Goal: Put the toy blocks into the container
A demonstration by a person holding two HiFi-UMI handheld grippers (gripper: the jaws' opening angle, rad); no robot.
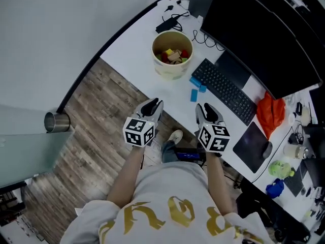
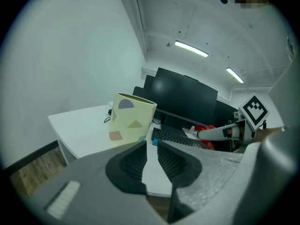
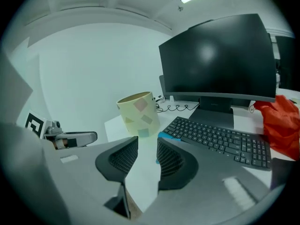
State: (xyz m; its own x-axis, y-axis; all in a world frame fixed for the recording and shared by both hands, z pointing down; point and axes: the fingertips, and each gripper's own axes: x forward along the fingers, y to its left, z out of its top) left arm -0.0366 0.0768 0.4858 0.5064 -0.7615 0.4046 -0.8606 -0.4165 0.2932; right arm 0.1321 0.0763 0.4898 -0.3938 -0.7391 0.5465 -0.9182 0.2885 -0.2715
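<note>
A pale yellow container [image 1: 172,67] stands on the white desk [image 1: 132,50] with several coloured toy blocks [image 1: 172,55] inside it. Two or three blue blocks [image 1: 195,81] lie on the desk between the container and the keyboard. Both grippers hang over the desk's near edge, short of the blocks. My left gripper [image 1: 154,104] is open and empty; its own view looks at the container [image 2: 131,118] and a blue block [image 2: 154,142]. My right gripper [image 1: 207,108] is open too, with nothing between its jaws, facing the container [image 3: 138,114] and a blue block [image 3: 166,136].
A black keyboard [image 1: 223,90] and a large monitor [image 1: 264,29] fill the desk's right side. A red cloth [image 1: 269,113], a mouse on a dark pad [image 1: 252,144], and green and blue toys [image 1: 282,169] lie further right. Cables [image 1: 172,14] sit behind the container.
</note>
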